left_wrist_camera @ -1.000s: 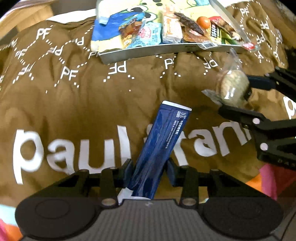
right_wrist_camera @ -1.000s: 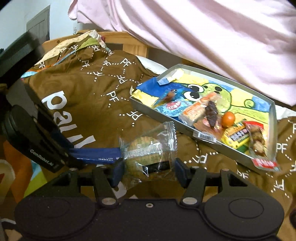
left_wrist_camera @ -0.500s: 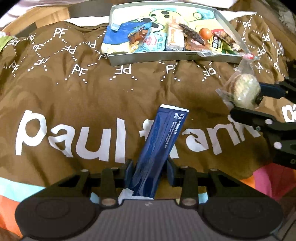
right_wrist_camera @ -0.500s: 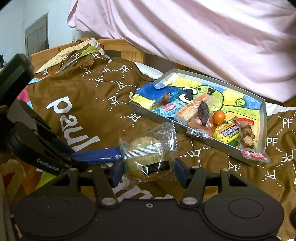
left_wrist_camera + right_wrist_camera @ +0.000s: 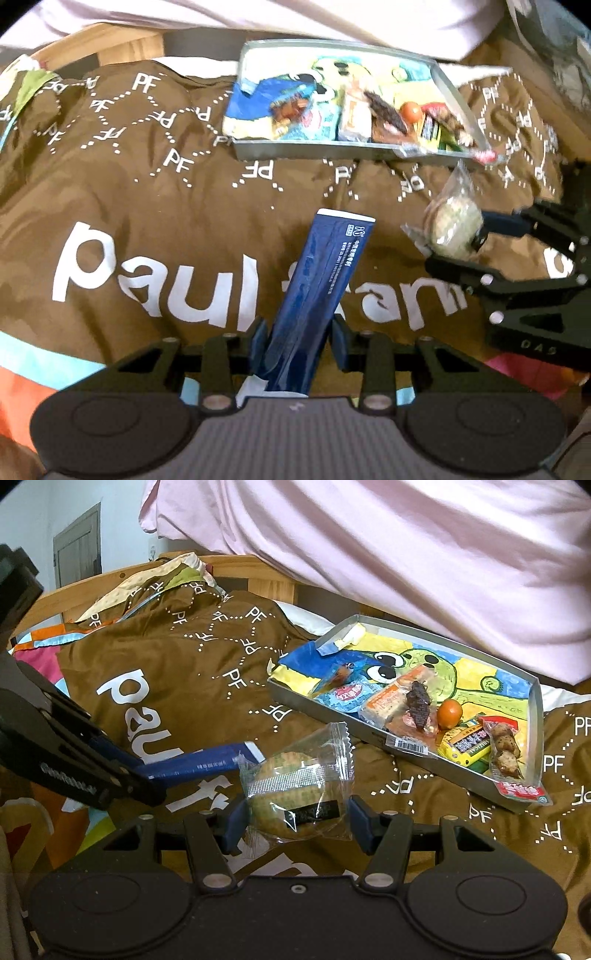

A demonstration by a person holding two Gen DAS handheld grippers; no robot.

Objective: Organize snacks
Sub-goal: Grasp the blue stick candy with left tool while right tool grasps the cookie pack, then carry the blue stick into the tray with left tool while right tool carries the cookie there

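My left gripper (image 5: 298,341) is shut on a long dark blue snack packet (image 5: 321,291), which points up and away over the brown bedspread. My right gripper (image 5: 297,821) is shut on a round cookie in a clear wrapper (image 5: 299,794). The left wrist view shows that cookie (image 5: 456,225) at the right, held by the right gripper (image 5: 465,243). The right wrist view shows the blue packet (image 5: 201,762) at the left in the left gripper. A grey metal tray (image 5: 332,710) with a cartoon lining lies beyond both, holding several wrapped snacks and a small orange fruit (image 5: 450,712).
The brown "paul frank" bedspread (image 5: 147,206) covers the bed beneath both grippers. A pink quilt (image 5: 406,554) is heaped behind the tray. A wooden bed frame (image 5: 236,570) runs along the back left. The tray (image 5: 314,149) has its near wall facing me.
Both grippers have risen and drawn back from the bedspread, holding their snacks. The tray now appears farther and higher in the left wrist view, and more of the bed shows.
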